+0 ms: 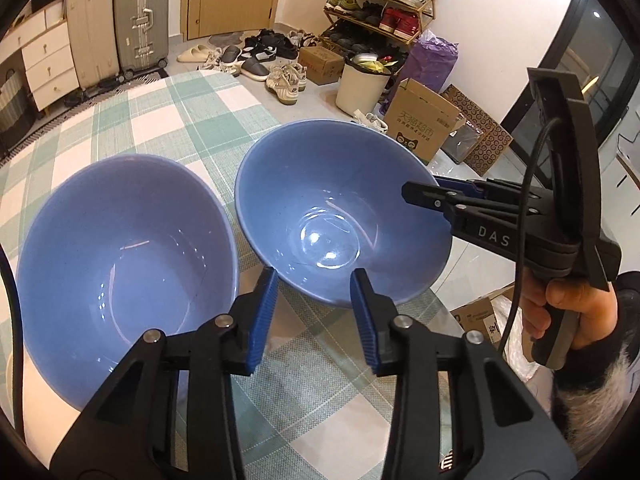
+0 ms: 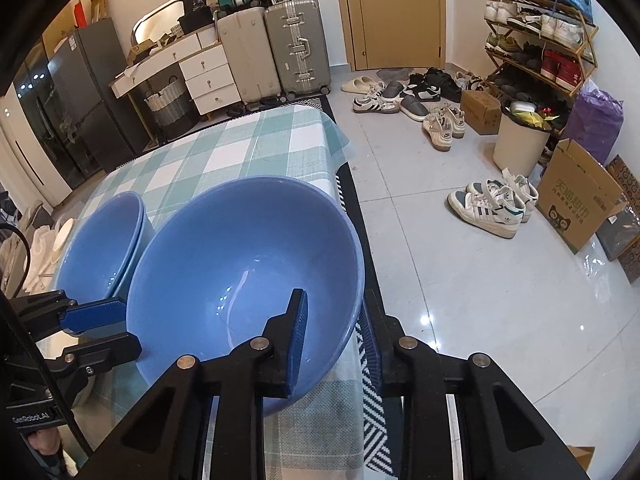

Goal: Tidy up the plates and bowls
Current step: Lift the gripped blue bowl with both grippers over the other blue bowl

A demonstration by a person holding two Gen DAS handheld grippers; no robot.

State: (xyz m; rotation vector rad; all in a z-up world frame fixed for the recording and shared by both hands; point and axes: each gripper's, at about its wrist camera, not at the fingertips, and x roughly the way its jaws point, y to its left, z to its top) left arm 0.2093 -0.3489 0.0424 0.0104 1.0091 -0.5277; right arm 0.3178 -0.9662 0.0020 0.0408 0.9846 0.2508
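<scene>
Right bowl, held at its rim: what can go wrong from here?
1. The right tool pinches the right bowl at one side of its rim only, so it may tilt or slip when lifted.
2. This bowl stands near the table edge; a slip could send it to the tiled floor.
3. The open left tool is close and might knock it.

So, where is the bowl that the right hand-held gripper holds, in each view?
Left wrist: the held bowl is centre-right, beside the other bowl, right hand-held gripper on its right rim.
Right wrist: lower centre, wall between the pads.
Shared landmark: the silver suitcase.
</scene>
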